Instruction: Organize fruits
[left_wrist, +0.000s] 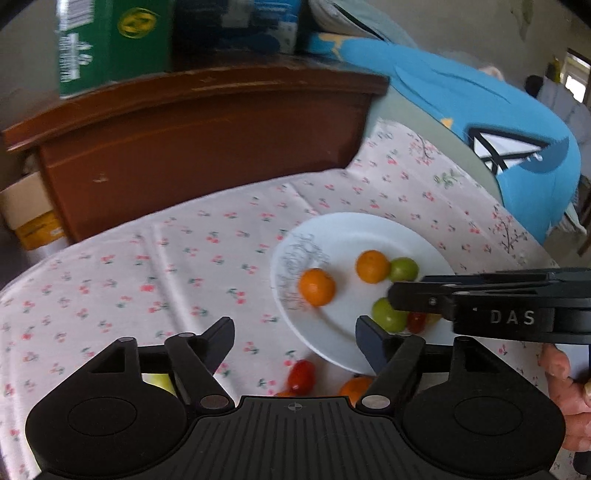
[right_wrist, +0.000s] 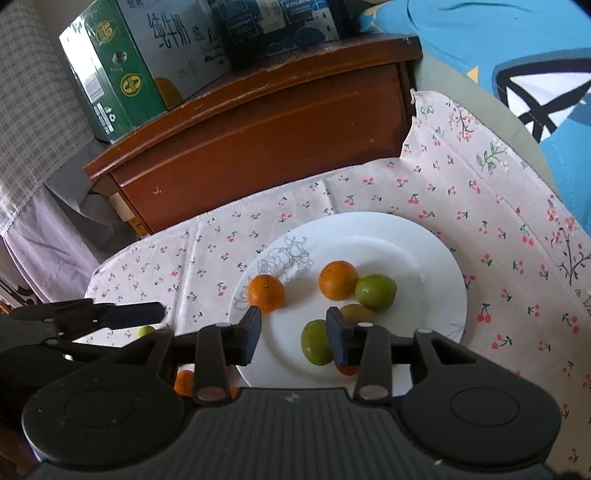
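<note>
A white plate (right_wrist: 406, 258) on the cherry-print cloth carries two oranges (right_wrist: 266, 293) (right_wrist: 338, 279), two green fruits (right_wrist: 375, 291) (right_wrist: 316, 342), a brownish fruit (right_wrist: 356, 313) and a red tomato (left_wrist: 416, 322). My right gripper (right_wrist: 293, 332) hovers open over the plate's near side, and the nearer green fruit lies beside its right finger without being squeezed. My left gripper (left_wrist: 295, 341) is open and holds nothing, just left of the plate (left_wrist: 369, 229). On the cloth below it lie a red tomato (left_wrist: 301, 376), an orange (left_wrist: 354, 387) and a yellow-green fruit (left_wrist: 159, 382).
A brown wooden cabinet (right_wrist: 258, 147) stands behind the cloth, with a green and white carton (right_wrist: 122, 74) and dark boxes on top. Blue bedding (left_wrist: 480, 110) lies to the right. A hand (left_wrist: 569, 398) holds the right gripper (left_wrist: 397, 295). The left gripper (right_wrist: 155, 312) reaches in over the cloth.
</note>
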